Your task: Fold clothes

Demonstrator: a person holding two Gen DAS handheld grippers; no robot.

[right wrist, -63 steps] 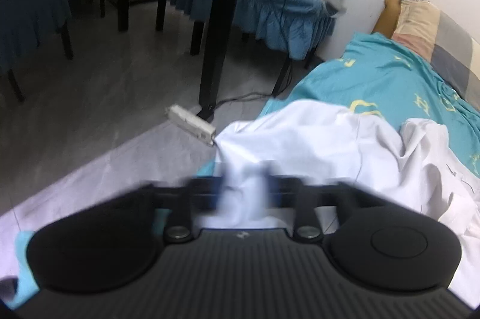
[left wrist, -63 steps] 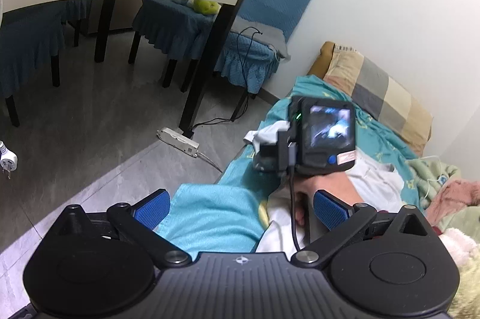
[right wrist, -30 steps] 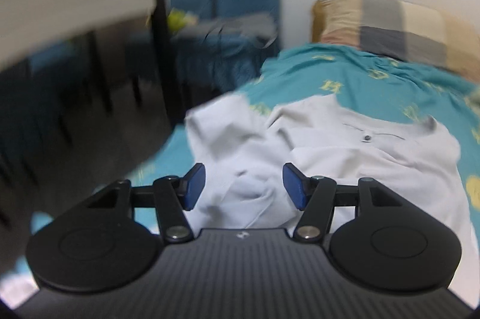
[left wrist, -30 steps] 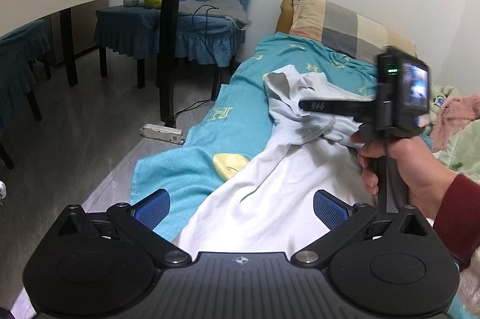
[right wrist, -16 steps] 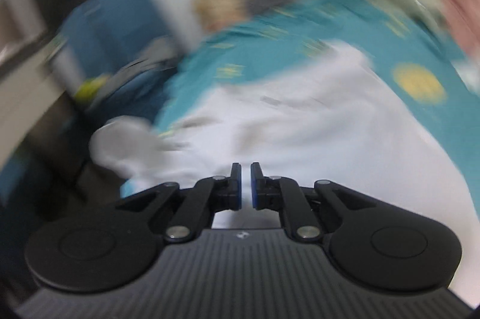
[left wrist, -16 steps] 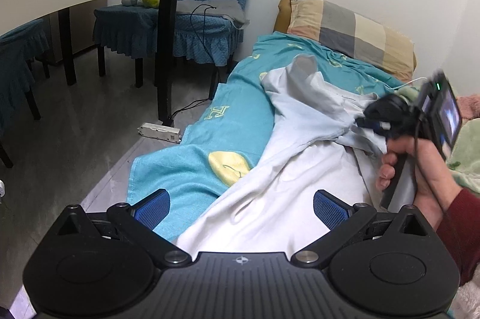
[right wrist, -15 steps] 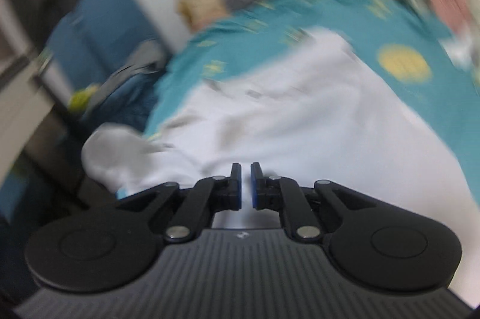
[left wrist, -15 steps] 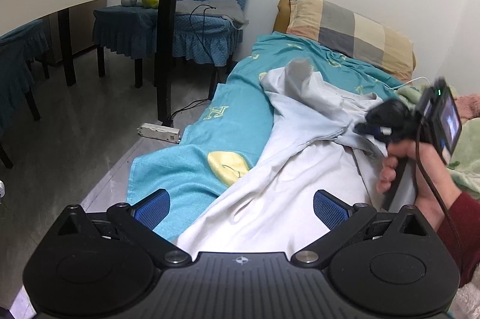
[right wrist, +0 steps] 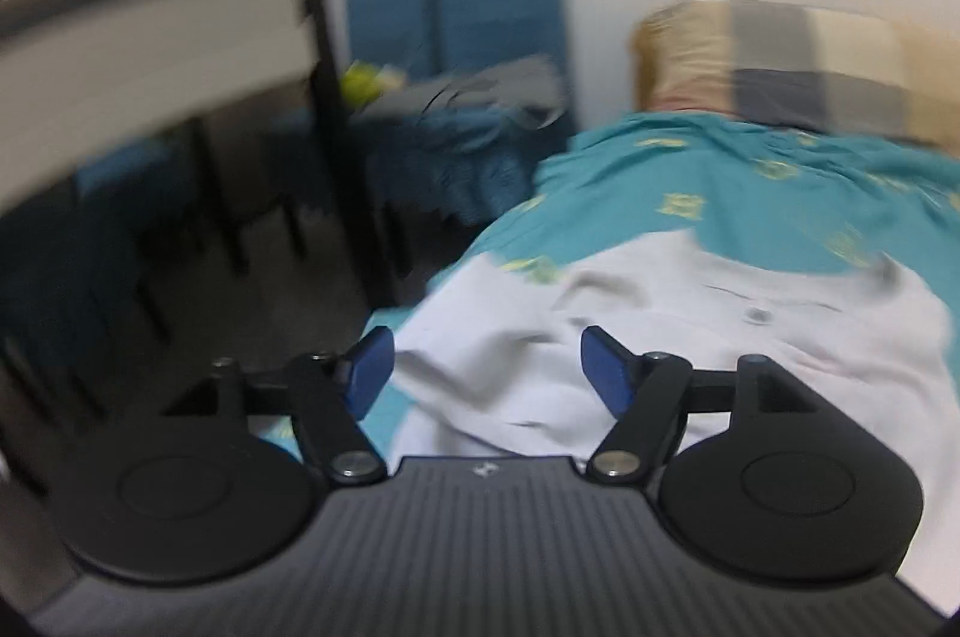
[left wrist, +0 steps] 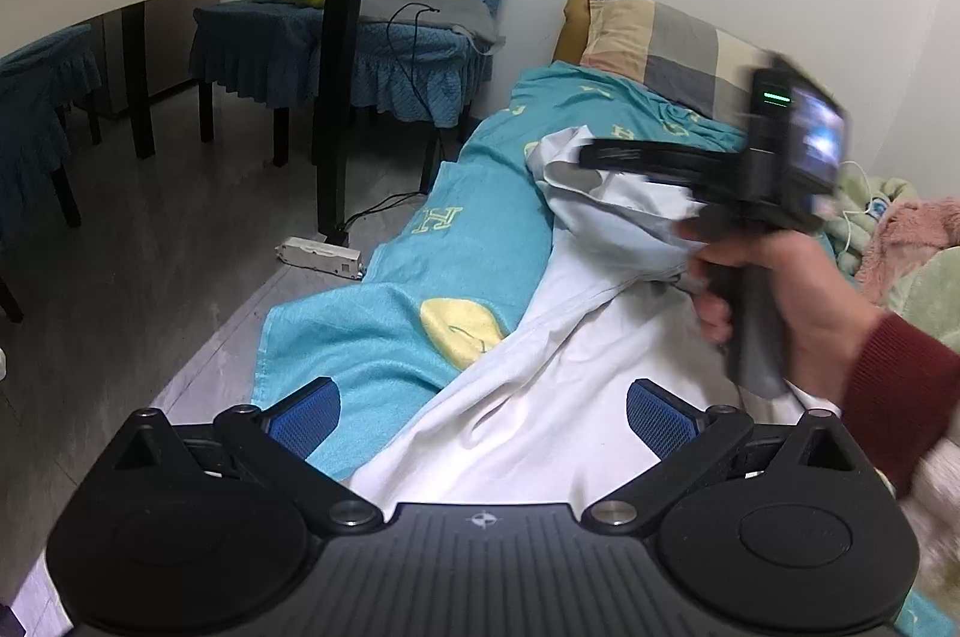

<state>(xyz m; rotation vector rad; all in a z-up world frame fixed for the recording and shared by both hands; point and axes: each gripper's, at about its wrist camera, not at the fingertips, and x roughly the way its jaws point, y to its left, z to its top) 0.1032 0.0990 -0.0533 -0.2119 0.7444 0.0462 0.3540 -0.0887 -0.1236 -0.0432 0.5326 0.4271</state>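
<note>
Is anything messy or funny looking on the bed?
Yes. The white shirt lies crumpled and bunched on the teal blanket, not flat, and the blanket's corner droops off the bed toward the floor.

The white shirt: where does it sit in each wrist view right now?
Left wrist: white shirt runs from bottom centre up to centre right.
Right wrist: white shirt fills centre and lower right, blurred.
Shared landmark: checked pillow against the wall.
</note>
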